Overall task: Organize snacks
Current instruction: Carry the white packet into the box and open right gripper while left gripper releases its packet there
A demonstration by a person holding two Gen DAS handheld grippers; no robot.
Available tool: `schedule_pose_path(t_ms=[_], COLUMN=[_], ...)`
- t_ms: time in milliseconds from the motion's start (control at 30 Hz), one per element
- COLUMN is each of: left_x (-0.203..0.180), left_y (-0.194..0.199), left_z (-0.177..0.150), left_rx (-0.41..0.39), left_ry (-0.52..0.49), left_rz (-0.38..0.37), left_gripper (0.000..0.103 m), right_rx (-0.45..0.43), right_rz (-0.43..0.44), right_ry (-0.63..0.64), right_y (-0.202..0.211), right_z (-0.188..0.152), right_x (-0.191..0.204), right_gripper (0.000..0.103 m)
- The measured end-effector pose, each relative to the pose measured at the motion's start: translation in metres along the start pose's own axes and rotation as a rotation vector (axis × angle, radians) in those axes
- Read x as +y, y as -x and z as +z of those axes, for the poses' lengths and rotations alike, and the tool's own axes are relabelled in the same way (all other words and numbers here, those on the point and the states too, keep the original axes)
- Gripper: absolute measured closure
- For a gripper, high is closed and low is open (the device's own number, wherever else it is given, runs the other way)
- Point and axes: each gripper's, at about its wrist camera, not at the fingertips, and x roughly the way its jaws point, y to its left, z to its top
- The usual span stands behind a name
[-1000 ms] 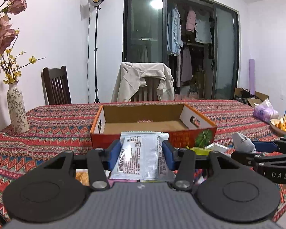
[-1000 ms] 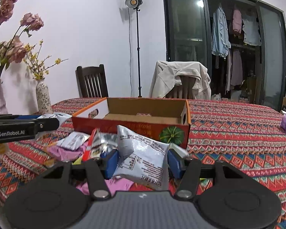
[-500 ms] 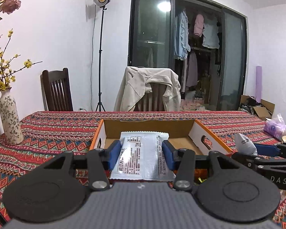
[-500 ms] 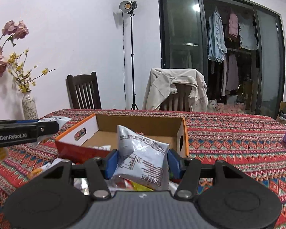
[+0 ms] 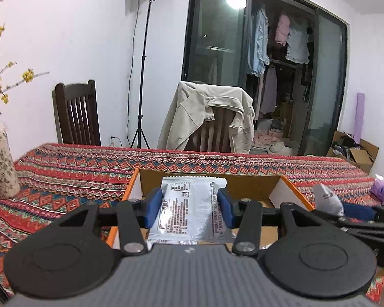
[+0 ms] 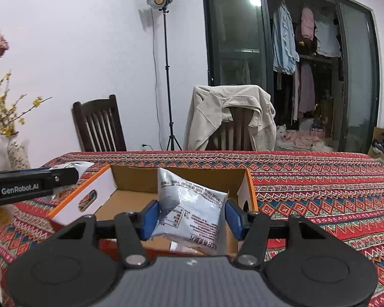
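Gripping a flat silvery snack packet [image 5: 189,209] between their blue pads, the left tongs [image 5: 190,208] were clenched on it, the packet standing upright with its printed side toward the camera. Just beyond and below these tongs lay the open cardboard box [image 5: 289,186], its orange-edged walls to either side of the packet, so the packet hung over the box's near end. To the right of the left tongs, the tip of the right tongs reached in, showing a white pouch end.

The right tongs [image 6: 192,216] were likewise clenched, on a puffy white snack pouch [image 6: 192,204] that tilted, its upper corner leaning left. Straight ahead of and beneath them sat the same cardboard box [image 6: 99,192], the pouch held over its brown floor. To the left of the right tongs, a black arm of the left tongs [image 6: 25,186] crossed the edge of the view. A bit of another wrapper [image 6: 184,247] showed in the box just under the pouch; what it was I could not tell.

The box rested on a bench covered by a red patterned cloth [image 6: 320,179]. Far beyond the tongs stood a chair draped with a beige jacket [image 6: 230,112], and off to the left a flowered vase [image 5: 0,158].
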Motion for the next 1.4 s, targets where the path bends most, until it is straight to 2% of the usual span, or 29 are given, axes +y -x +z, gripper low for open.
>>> schedule_pose_path(t_ms=[133,233,367,767,800,833,867,900,933,967,1133,1200,1300,1400], left_x=[0.003,0.004,0.001,0.001,0.001,0.001,0.001,0.001,0.004,0.006,0.013,0.015,0.017,0.015], left_y=[-0.028,-0.044,-0.054,-0.065,-0.065,-0.065,-0.066,-0.065,-0.062,-0.060,-0.055,-0.053,-0.041,-0.022], left_z=[0.003,-0.001,-0.011,-0.022,-0.023,-0.024,-0.025,-0.025,-0.026,-0.026,-0.023,-0.023,-0.021,-0.014], left_rx=[0.017,0.012,0.022,0.059,0.057,0.051,0.049,0.048,0.033,0.018,0.032,0.044,0.024,-0.013], left_ry=[0.056,0.047,0.003,-0.008,-0.010,-0.014,-0.018,-0.014,0.004,0.016,0.049,0.058,0.075,0.082], left_rz=[0.001,0.022,0.012,0.037,0.042,0.052,0.061,0.069,0.072,0.070,0.067,0.062,0.053,0.055], left_gripper=[0.054,0.054,0.054,0.053,0.052,0.042,0.030,0.007,0.000,0.000,0.000,0.000,0.000,0.000], right_rx=[0.007,0.005,0.005,0.053,0.056,0.059,0.062,0.065,0.066,0.067,0.074,0.063,0.039,0.000], right_rz=[-0.022,-0.021,0.009,-0.012,-0.012,-0.021,-0.026,-0.031,-0.032,-0.031,-0.025,-0.028,-0.025,0.015], right_ry=[-0.027,-0.033,-0.076,-0.029,-0.032,-0.034,-0.031,-0.032,-0.035,-0.039,-0.044,-0.038,-0.030,-0.046], right_y=[-0.026,-0.045,-0.061,-0.074,-0.074,-0.074,-0.075,-0.075,-0.075,-0.075,-0.071,-0.068,-0.058,-0.040], right_z=[0.003,0.003,-0.012,-0.025,-0.026,-0.027,-0.027,-0.028,-0.028,-0.028,-0.031,-0.032,-0.030,-0.024], right_x=[-0.003,-0.003,-0.010,-0.007,-0.007,-0.008,-0.007,-0.008,-0.009,-0.010,-0.011,-0.010,-0.010,-0.012], right_gripper=[0.048,0.048,0.048,0.047,0.042,0.039,0.032,0.020,0.015,0.010,0.007,0.000,0.000,0.000])
